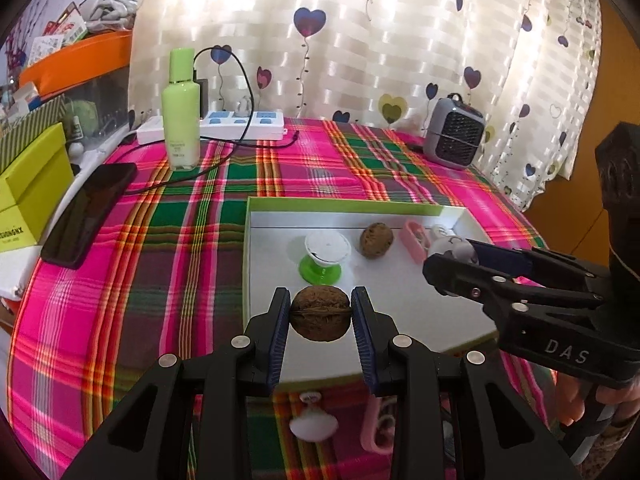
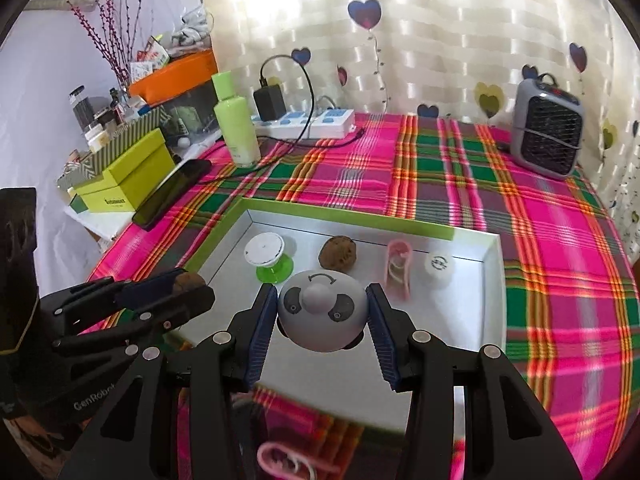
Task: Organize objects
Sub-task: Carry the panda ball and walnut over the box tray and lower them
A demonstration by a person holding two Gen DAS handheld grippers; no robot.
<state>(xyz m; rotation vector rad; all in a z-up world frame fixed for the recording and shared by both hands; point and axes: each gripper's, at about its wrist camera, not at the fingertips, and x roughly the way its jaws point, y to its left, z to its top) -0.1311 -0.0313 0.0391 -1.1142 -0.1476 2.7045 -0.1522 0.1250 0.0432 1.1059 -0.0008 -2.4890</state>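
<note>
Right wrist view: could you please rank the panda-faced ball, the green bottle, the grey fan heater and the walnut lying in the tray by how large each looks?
1. Panda-faced ball, though nearness to the camera inflates it.
2. Grey fan heater and green bottle: too alike to rank.
3. Walnut in the tray.

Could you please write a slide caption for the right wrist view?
Right gripper carries a panda-faced ball over the tray.

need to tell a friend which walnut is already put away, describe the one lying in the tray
On the plaid tablecloth sits a white tray with a green rim. In its far row, the walnut lies between a white-topped green stand and a pink clip. Unlike the other walnut, no gripper holds it.
</note>
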